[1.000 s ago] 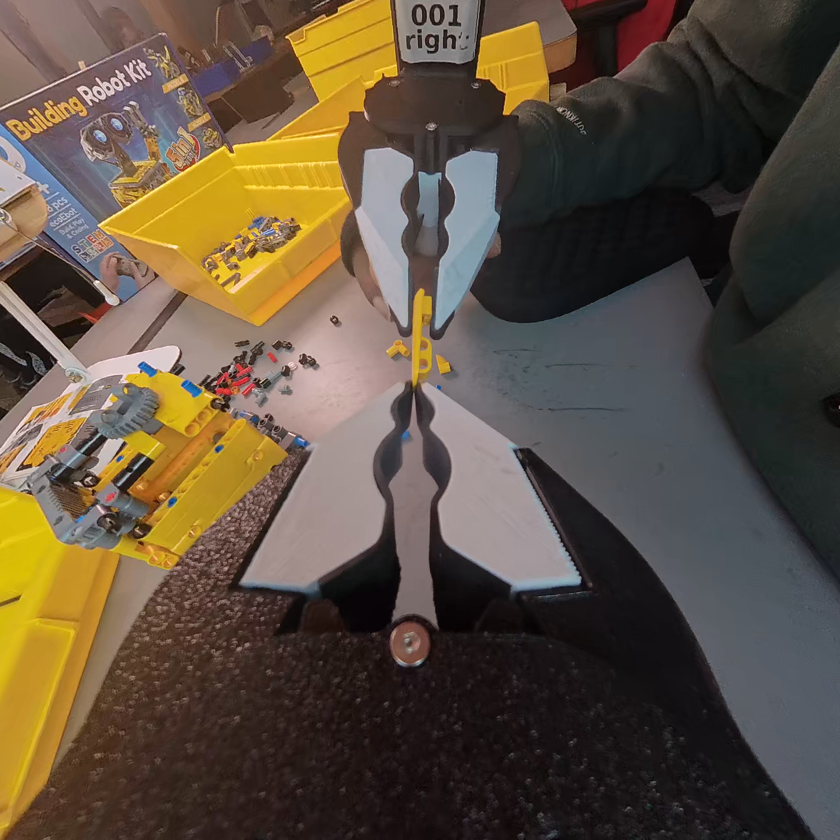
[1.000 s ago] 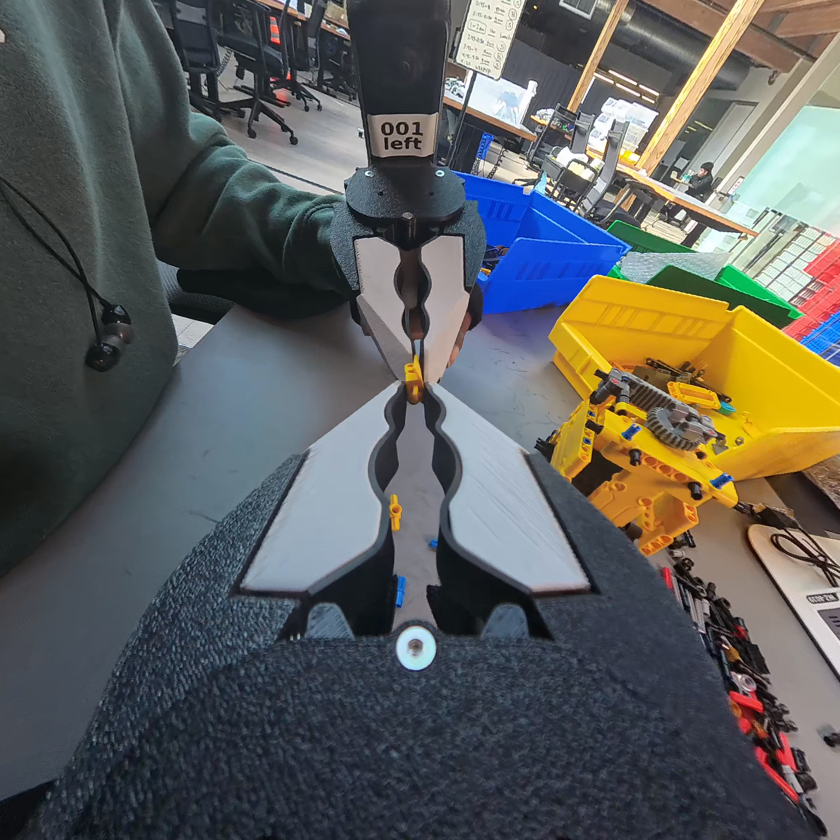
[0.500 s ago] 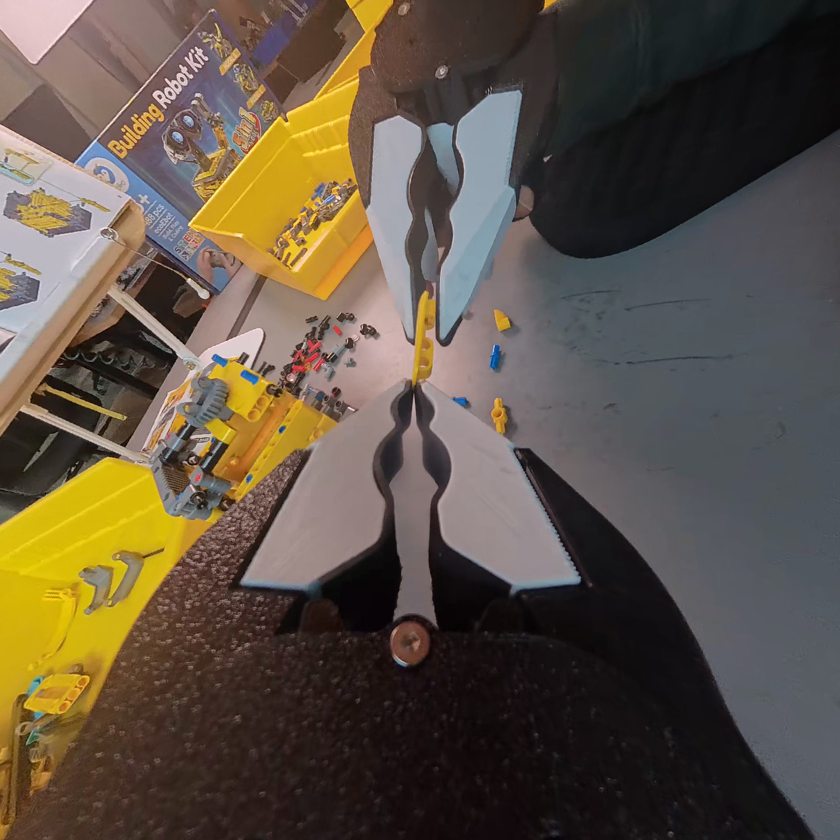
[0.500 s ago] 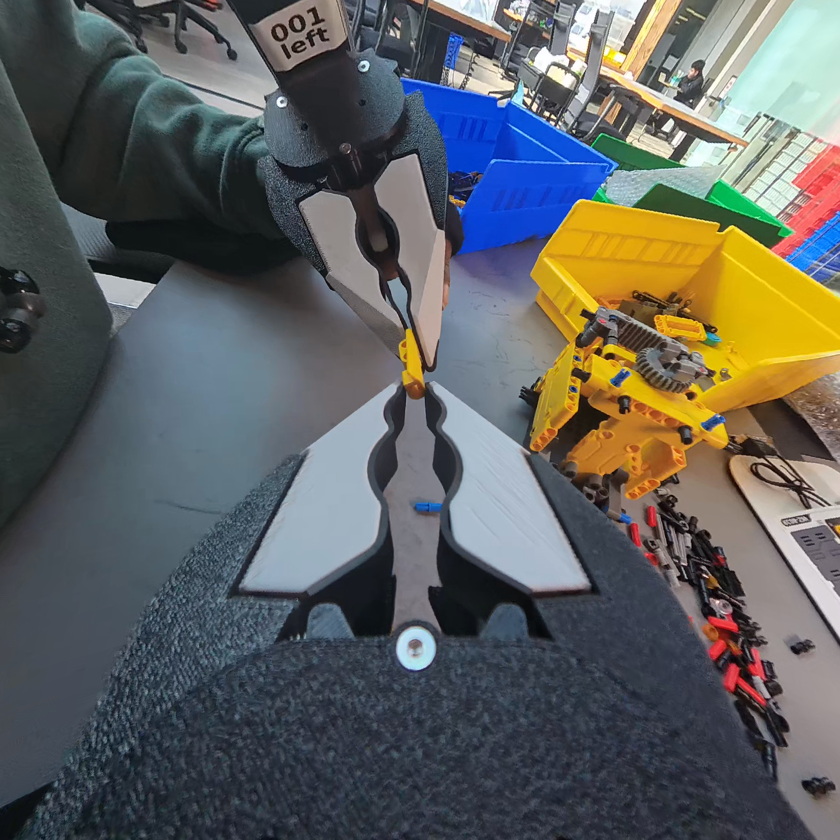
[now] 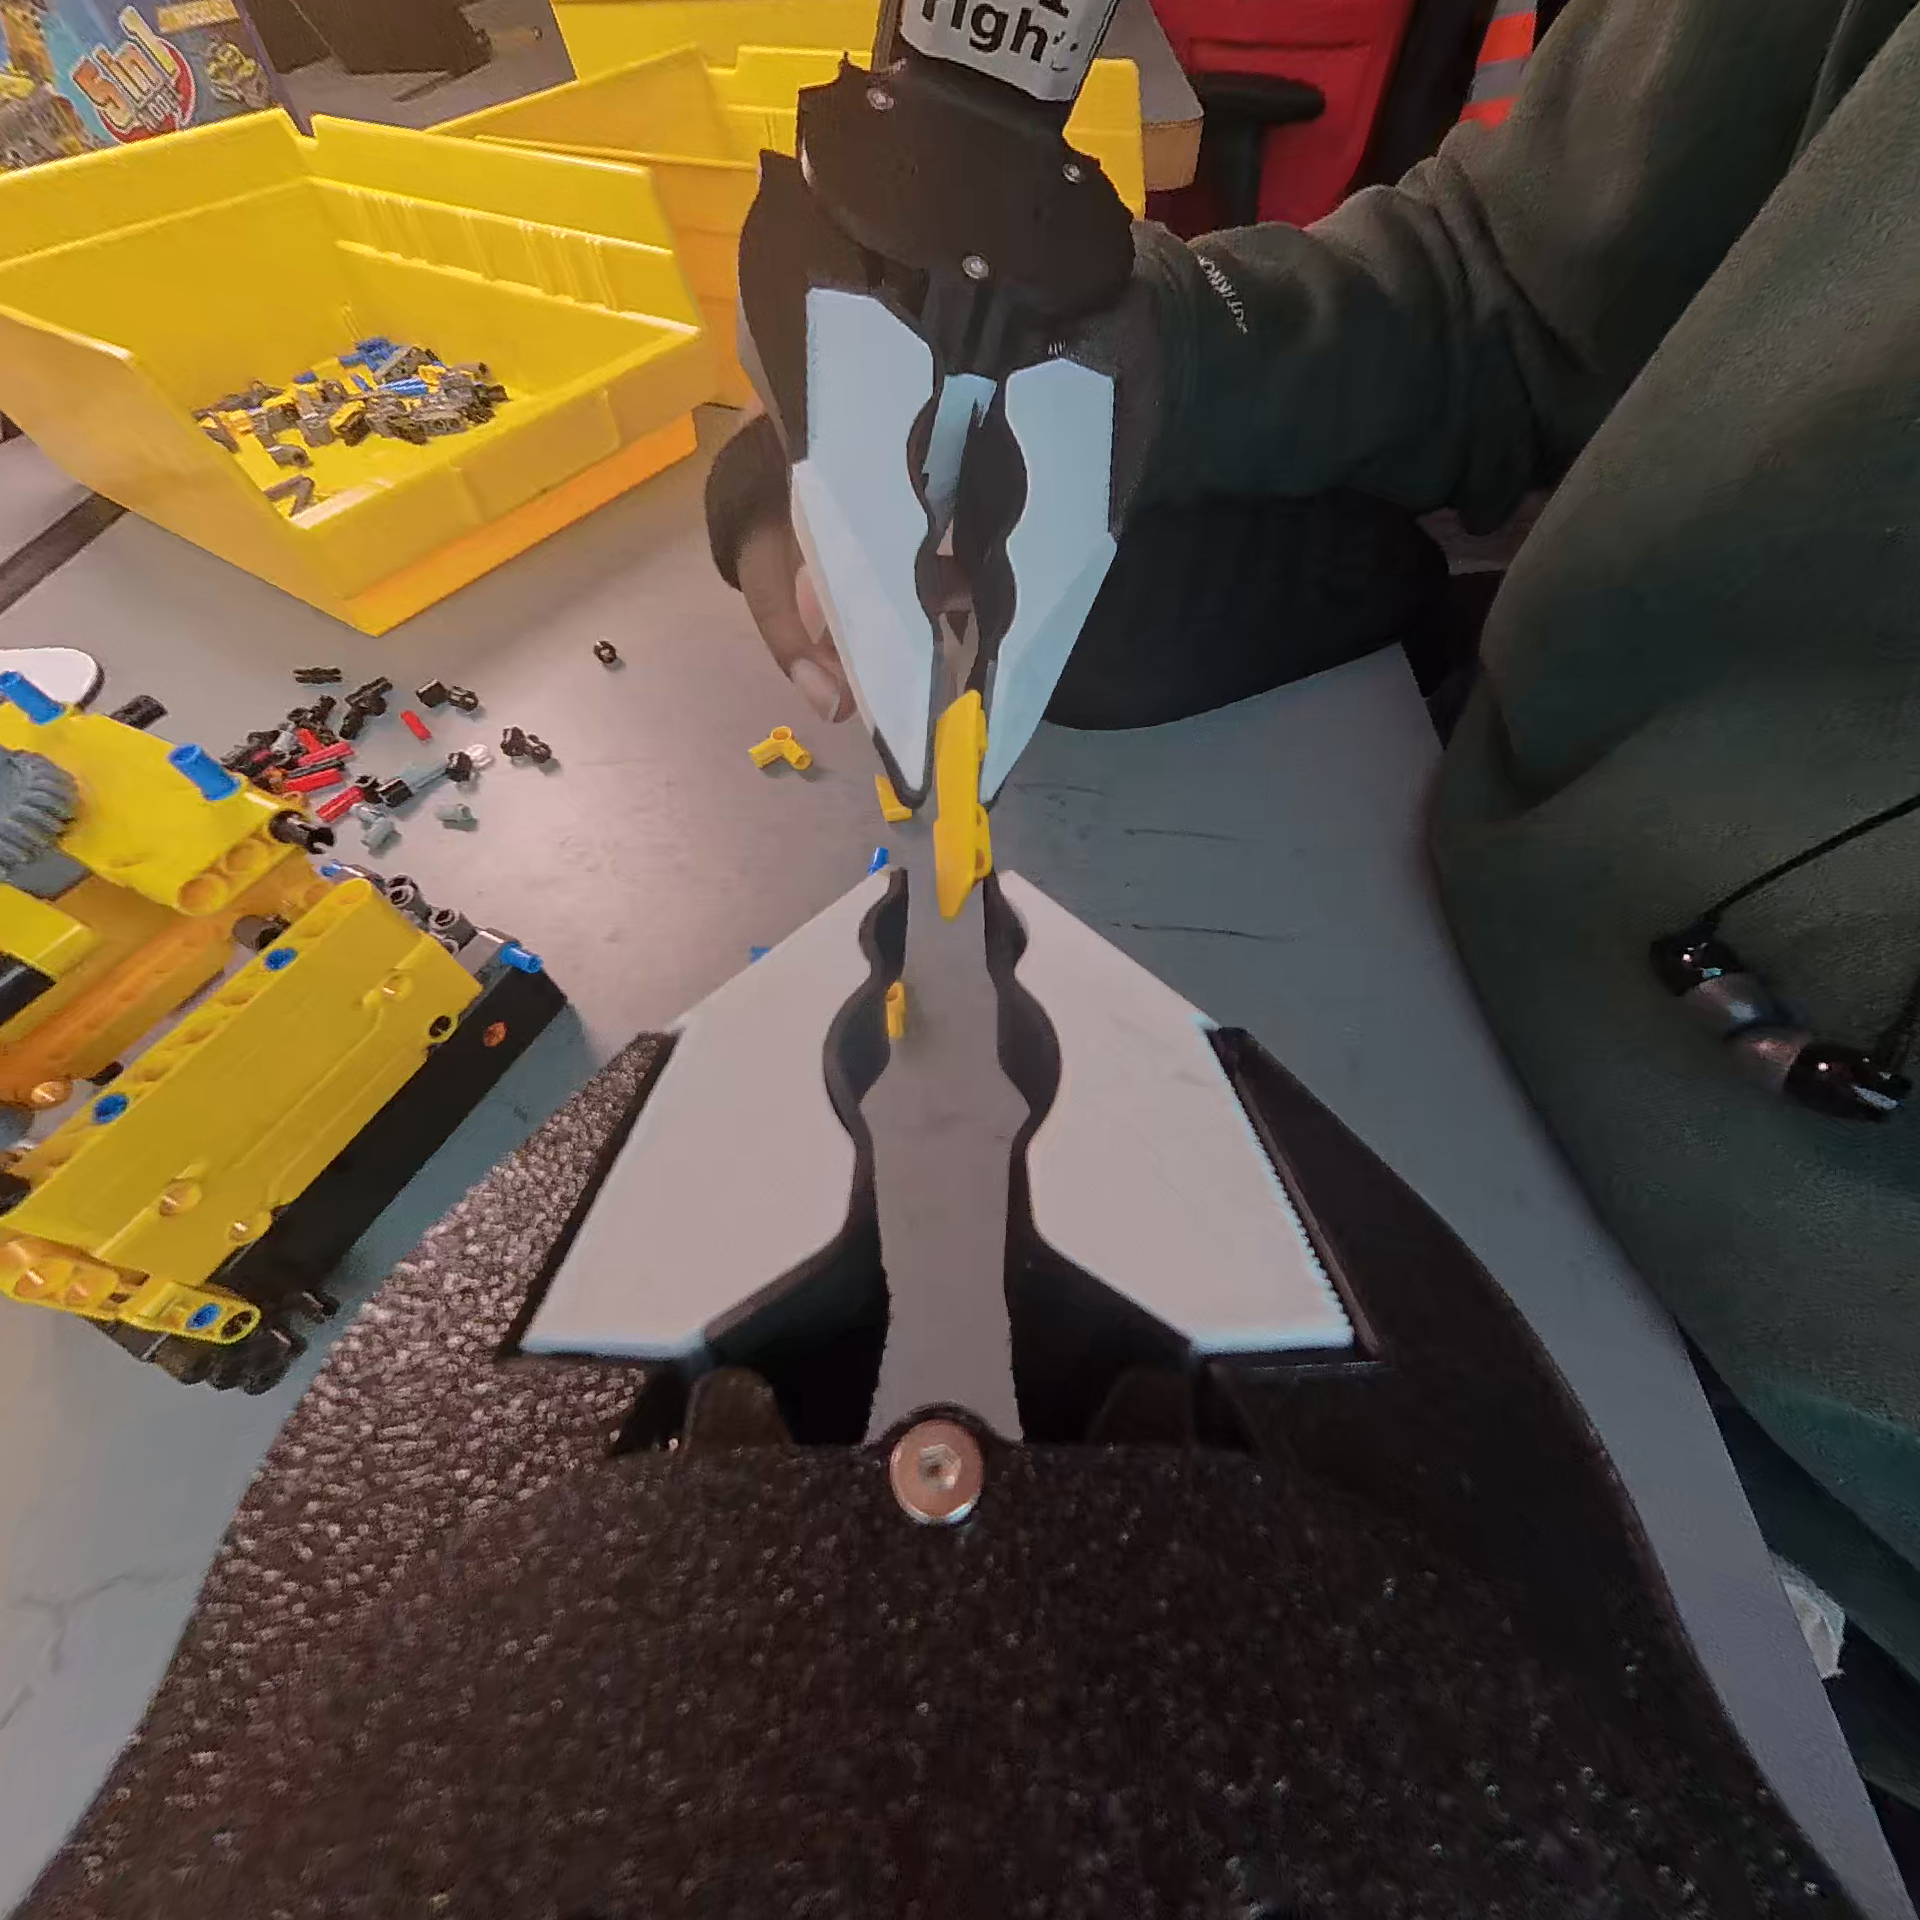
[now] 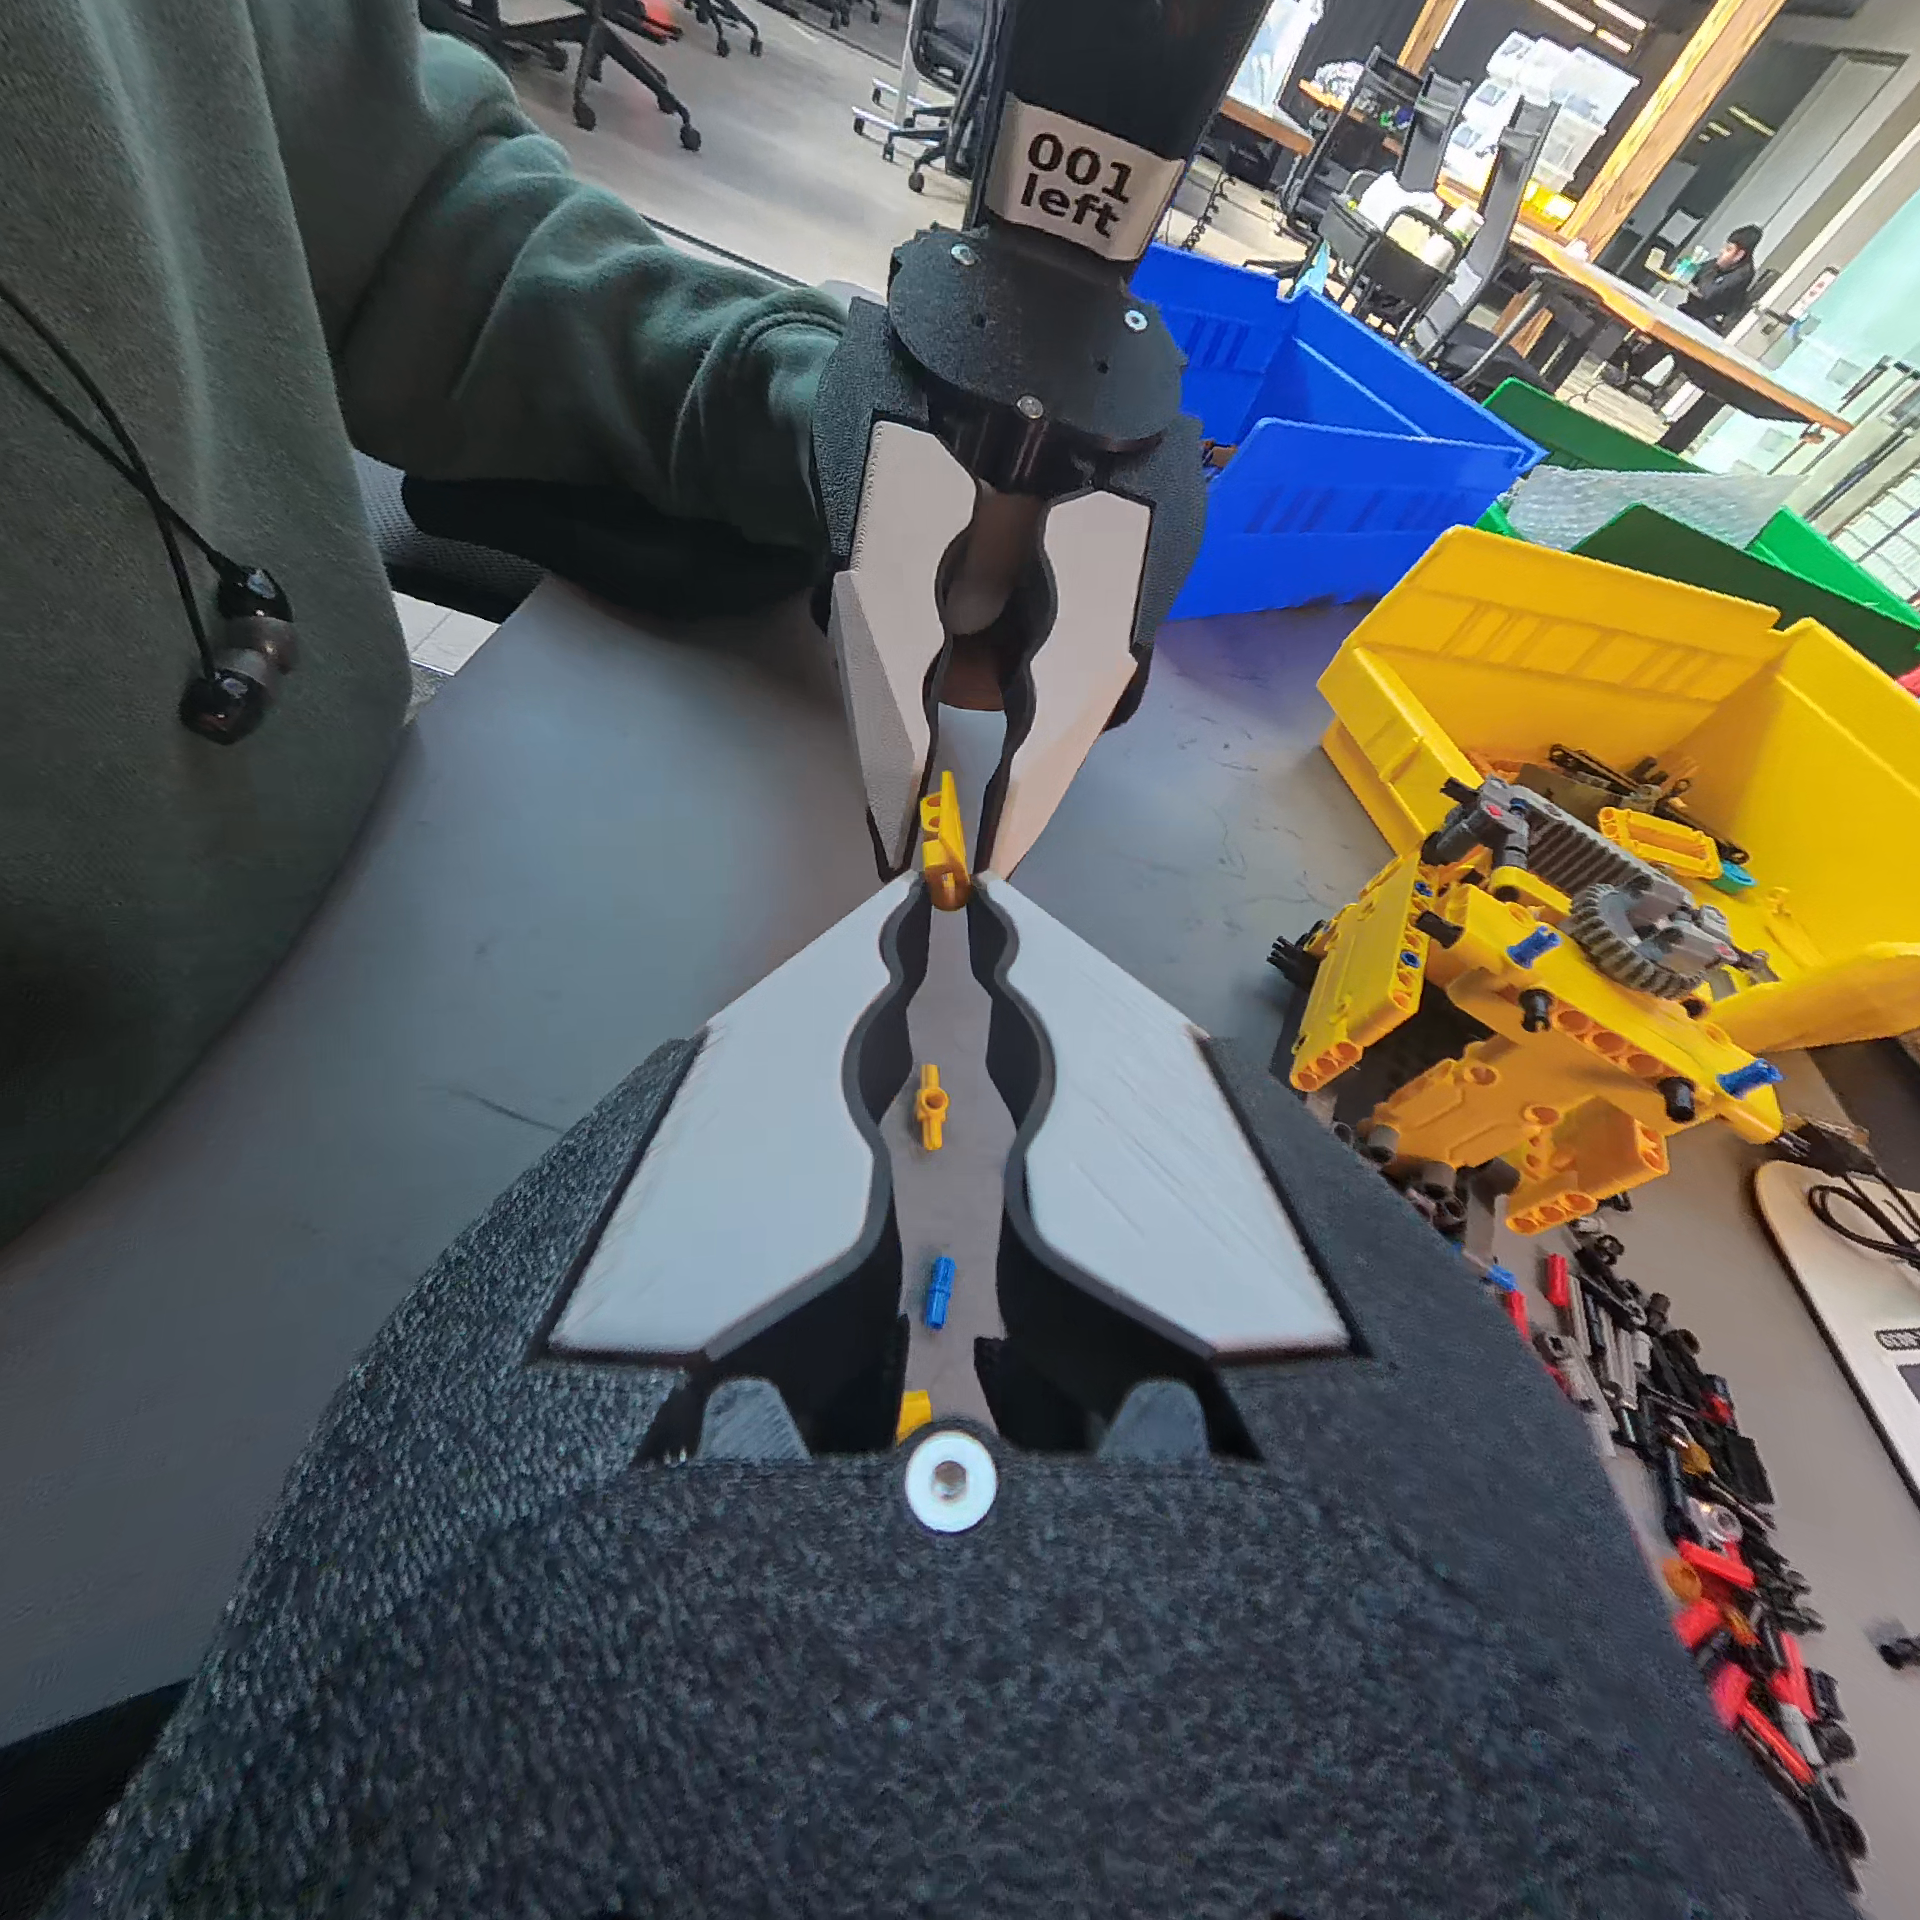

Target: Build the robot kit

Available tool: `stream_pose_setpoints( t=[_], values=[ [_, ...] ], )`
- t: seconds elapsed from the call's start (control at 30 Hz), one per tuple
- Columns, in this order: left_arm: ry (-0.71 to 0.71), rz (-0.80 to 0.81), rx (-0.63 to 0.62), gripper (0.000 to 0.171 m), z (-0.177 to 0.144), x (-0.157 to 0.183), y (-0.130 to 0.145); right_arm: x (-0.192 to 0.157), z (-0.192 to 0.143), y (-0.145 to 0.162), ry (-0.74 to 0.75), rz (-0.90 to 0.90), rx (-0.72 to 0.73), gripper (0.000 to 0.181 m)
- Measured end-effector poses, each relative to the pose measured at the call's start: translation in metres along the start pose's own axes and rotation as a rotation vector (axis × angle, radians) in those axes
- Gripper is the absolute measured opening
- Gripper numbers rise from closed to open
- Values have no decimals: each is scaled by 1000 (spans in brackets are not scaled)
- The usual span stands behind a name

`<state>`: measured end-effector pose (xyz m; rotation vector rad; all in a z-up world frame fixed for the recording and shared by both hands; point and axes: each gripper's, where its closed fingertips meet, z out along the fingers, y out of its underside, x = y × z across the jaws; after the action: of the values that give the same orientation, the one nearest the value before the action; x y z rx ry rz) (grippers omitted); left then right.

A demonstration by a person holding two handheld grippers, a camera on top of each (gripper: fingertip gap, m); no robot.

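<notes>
Two grippers meet tip to tip in the left wrist view: the left gripper [image 5: 943, 894], jaws slightly parted, touches a yellow beam [image 5: 958, 805] clamped by the right gripper [image 5: 951, 774] above the tabletop [image 5: 1247, 831], its long axis running between them. In the right wrist view the right gripper [image 6: 943, 883] pinches the beam's near end while its far end sits between the left gripper's [image 6: 943, 847] parted jaws.

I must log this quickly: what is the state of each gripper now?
Left gripper: slightly open, tips around the yellow beam.
Right gripper: shut on the yellow beam.

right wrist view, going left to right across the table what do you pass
green sleeve → yellow beam pinched between both grippers' tips → yellow brick vehicle → yellow bin; loose black and red pins lie along the near right edge.
</notes>
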<state>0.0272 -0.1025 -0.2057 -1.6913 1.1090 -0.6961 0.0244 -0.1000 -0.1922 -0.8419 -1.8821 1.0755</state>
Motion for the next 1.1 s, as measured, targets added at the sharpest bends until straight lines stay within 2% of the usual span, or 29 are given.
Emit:
stream_pose_setpoints(
  t=[0.1,0.37,0.5,0.77,0.83,0.93,1.1],
  values=[
    [-4,28,-23,7,3,2,4,-1,0,1,-7,3,-1,6],
    [-105,107,-11,6,-1,-9,-4,10,-1,1,34,60,7,6],
    [-108,78,41,6,-6,-11,-12,13,0,4,38,101,-4,6],
    [-98,48,69,5,-10,-12,-17,16,-3,4,38,144,7,6],
    [-108,27,83,5,-15,-16,-18,20,-5,8,49,156,-5,12],
    [-146,-15,81,5,-21,-26,-16,19,-6,18,18,205,-60,16],
    [-208,-102,19,5,-25,-45,0,7,0,51,-47,231,-254,17]
  ],
)
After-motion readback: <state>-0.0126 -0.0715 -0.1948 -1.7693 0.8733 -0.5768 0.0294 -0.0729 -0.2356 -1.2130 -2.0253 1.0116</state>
